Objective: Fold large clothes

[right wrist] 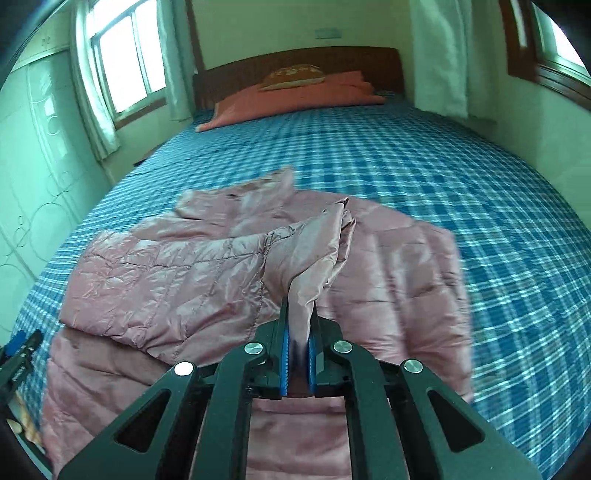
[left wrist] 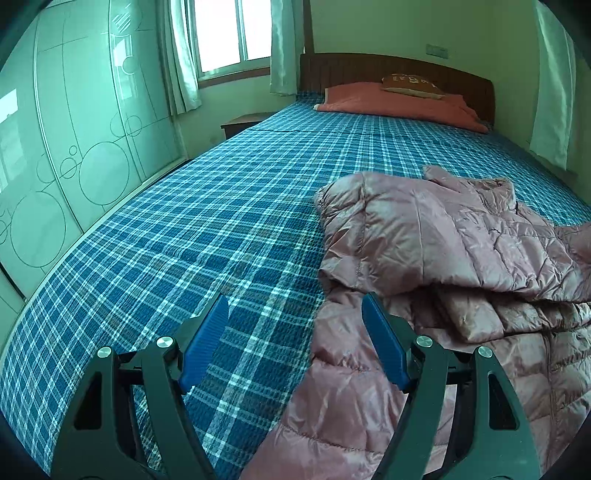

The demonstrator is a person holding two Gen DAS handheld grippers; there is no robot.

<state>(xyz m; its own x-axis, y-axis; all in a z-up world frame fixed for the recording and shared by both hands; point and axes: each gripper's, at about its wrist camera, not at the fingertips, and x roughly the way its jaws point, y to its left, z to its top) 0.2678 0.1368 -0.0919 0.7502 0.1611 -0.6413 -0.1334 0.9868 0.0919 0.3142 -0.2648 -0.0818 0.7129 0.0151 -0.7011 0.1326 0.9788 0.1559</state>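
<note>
Blue plaid bedding point(left wrist: 177, 236) covers a wide bed that fills both views, with a dark wooden headboard point(left wrist: 369, 68) at the far end, an orange-red pillow point(left wrist: 399, 105) and a small brown cushion point(left wrist: 412, 85) on it. Pale green wardrobe doors point(left wrist: 74, 147) with circle patterns stand along one side, next to a bright curtained window point(left wrist: 229, 33). A pink quilted jacket point(right wrist: 166, 266) lies spread on the near part of the bed, partly folded over itself, its collar toward the headboard. The right gripper point(right wrist: 298, 325) is pressed together on a piece of the jacket's fabric, which rises in a taut peak from between the blue pads. The left gripper point(left wrist: 295, 310) hangs with its jaws spread wide, holding nothing; one blue pad sits over the plaid bedding and the other over the jacket's near edge.
</note>
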